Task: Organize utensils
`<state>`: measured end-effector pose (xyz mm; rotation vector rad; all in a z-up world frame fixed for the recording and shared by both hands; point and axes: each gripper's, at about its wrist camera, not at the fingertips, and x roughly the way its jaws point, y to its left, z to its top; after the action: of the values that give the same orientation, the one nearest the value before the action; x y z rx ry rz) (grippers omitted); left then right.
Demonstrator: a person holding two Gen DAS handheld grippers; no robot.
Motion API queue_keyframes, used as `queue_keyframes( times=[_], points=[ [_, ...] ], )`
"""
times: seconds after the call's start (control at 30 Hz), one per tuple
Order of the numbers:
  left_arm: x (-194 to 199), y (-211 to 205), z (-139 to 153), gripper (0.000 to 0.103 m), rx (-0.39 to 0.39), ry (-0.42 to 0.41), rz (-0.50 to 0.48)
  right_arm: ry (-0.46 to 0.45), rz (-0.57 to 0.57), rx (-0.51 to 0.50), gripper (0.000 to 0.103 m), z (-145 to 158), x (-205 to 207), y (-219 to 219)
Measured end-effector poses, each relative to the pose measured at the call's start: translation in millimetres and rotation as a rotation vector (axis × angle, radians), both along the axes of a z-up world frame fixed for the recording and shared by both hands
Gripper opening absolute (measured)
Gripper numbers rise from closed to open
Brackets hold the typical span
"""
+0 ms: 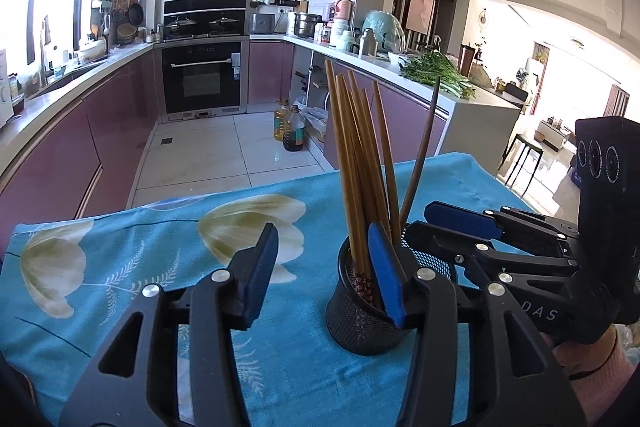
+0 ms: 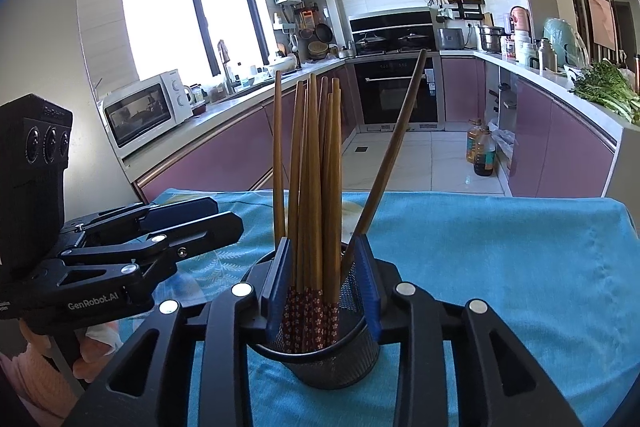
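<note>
A black mesh holder (image 1: 362, 323) stands on the blue floral cloth (image 1: 120, 267) and holds several brown chopsticks (image 1: 356, 163), upright, with red patterned ends down. One darker chopstick (image 2: 394, 151) leans right. My left gripper (image 1: 326, 271) is open, its right pad by the holder's rim. My right gripper (image 2: 322, 287) is over the holder (image 2: 320, 359), its blue pads (image 2: 278, 283) on either side of the chopstick bundle (image 2: 314, 187), jaws partly closed and not clearly squeezing it. The right gripper also shows in the left wrist view (image 1: 436, 223), and the left gripper in the right wrist view (image 2: 212, 215).
The table ends just beyond the cloth's far edge (image 2: 480, 197). Beyond are a tiled floor with oil bottles (image 1: 290, 127), purple cabinets, an oven (image 1: 202, 77), a microwave (image 2: 146, 109) and greens (image 1: 436, 71) on the counter.
</note>
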<state>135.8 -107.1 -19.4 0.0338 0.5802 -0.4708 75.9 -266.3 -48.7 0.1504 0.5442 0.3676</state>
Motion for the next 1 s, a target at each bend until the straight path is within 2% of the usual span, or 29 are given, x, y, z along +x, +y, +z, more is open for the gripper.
queue_keyframes(
  times=[0.07, 0.17, 0.23, 0.27, 0.3, 0.33, 0.57, 0.73, 1.0],
  points=[
    [-6, 5, 1, 0.060, -0.004, -0.016, 0.017, -0.006, -0.006, 0.000, 0.040, 1, -3, 1],
    [-16, 11, 2, 0.066, 0.004, -0.038, 0.043, -0.012, -0.013, 0.003, 0.046, 1, -7, 1],
    [-23, 16, 1, 0.075, 0.010, -0.053, 0.062, -0.017, -0.023, -0.007, 0.051, 1, -10, 2],
    [-25, 19, 2, 0.083, 0.008, -0.058, 0.071, -0.021, -0.025, -0.008, 0.054, 0, -12, 1],
    [-28, 21, 4, 0.091, 0.003, -0.065, 0.085, -0.024, -0.027, -0.006, 0.061, 0, -13, 1],
    [-31, 24, 4, 0.093, 0.000, -0.078, 0.104, -0.027, -0.029, -0.007, 0.065, -1, -14, 2],
    [-49, 42, 5, 0.097, 0.010, -0.120, 0.183, -0.044, -0.055, -0.032, 0.077, -3, -28, 8],
    [-62, 55, 5, 0.097, 0.012, -0.153, 0.242, -0.108, -0.076, -0.073, 0.097, 0, -43, 17],
    [-80, 77, 8, 0.097, -0.015, -0.193, 0.329, -0.175, -0.107, -0.098, 0.097, 1, -61, 25]
  ],
)
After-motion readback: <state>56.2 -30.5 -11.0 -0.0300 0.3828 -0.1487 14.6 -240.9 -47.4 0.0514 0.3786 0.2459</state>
